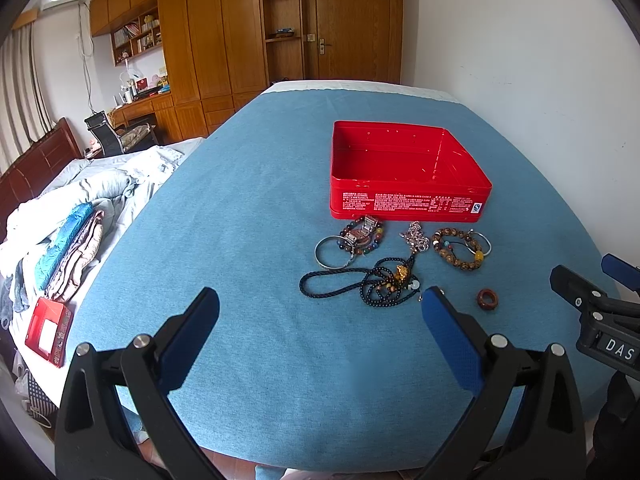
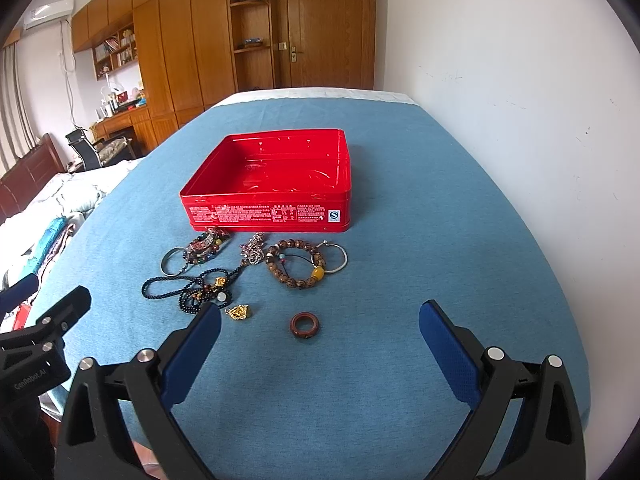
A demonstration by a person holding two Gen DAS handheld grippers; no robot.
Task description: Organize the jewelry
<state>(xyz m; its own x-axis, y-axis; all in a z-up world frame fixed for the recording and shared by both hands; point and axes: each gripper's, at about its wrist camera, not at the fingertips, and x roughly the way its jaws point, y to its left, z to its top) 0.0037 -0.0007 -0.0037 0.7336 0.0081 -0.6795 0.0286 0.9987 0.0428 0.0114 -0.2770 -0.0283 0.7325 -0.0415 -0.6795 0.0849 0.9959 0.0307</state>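
Note:
An empty red tin box point(image 1: 408, 200) point(image 2: 272, 212) sits on the blue cloth. In front of it lies loose jewelry: a silver bangle point(image 1: 331, 254) point(image 2: 173, 261), a colourful bead bracelet with a watch point(image 1: 366, 234) point(image 2: 208, 249), a silver chain point(image 1: 416, 237) point(image 2: 254, 250), a brown bead bracelet point(image 1: 460, 250) point(image 2: 296, 266), a black cord necklace point(image 1: 360, 282) point(image 2: 188, 290), a gold pendant point(image 2: 239, 312) and a red-brown ring point(image 1: 488, 299) point(image 2: 306, 325). My left gripper point(image 1: 320, 312) is open, short of the necklace. My right gripper point(image 2: 320, 322) is open around the ring's position, above the cloth.
The blue cloth point(image 1: 260, 220) covers a bed that ends at a white wall point(image 2: 520, 80) on the right. Piled bedding and folded clothes point(image 1: 68, 240) lie to the left, with a small red box point(image 1: 48, 330) beside them. Wooden cabinets and a door stand behind.

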